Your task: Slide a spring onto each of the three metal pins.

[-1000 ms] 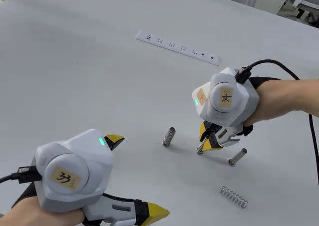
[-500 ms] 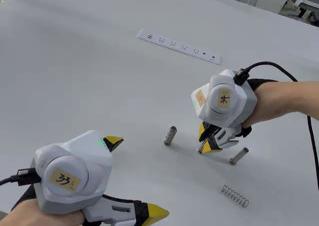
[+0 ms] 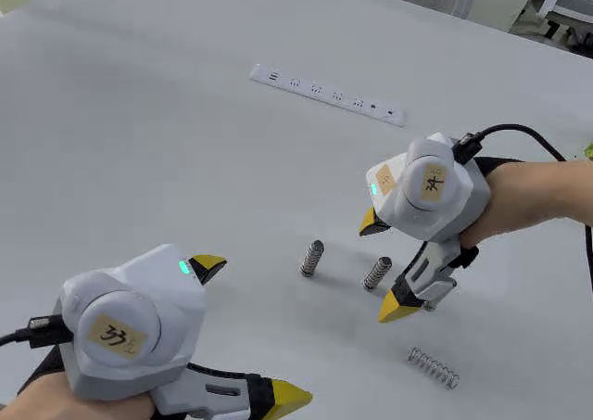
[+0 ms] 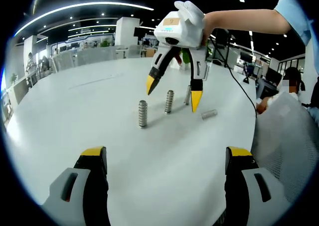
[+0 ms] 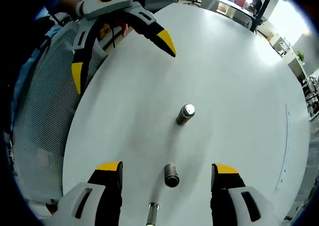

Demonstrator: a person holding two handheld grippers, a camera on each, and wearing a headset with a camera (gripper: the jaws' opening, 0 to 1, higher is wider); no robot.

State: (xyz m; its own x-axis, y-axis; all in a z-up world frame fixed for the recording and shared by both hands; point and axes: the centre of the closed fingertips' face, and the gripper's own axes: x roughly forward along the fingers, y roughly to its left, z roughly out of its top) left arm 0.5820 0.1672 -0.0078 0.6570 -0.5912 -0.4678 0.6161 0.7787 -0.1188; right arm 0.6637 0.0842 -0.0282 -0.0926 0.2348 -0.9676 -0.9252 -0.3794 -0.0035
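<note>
Right gripper [image 3: 381, 267] gaping wide, nothing held, hung over the pins.
Its yellow-tipped jaws straddle a short upright metal pin sleeved in a grey coil spring [image 3: 377, 272]; the right gripper view has that pin [image 5: 171, 175] centred between the jaws. A second spring-sleeved upright pin [image 3: 313, 258] stands just beside it, on the side of the left gripper [image 3: 249, 331]. The bare silver metal pin [image 4: 188, 94] stands upright on the other side, partly behind one right jaw in the left gripper view. A loose grey wire coil spring [image 3: 433, 366] lies flat on the pale grey tabletop [image 3: 139, 142] near the bare pin, touching nothing. The left gripper is spread wide too, empty, well apart from the pins. A long white power strip [image 3: 326, 93] lies further back.
</note>
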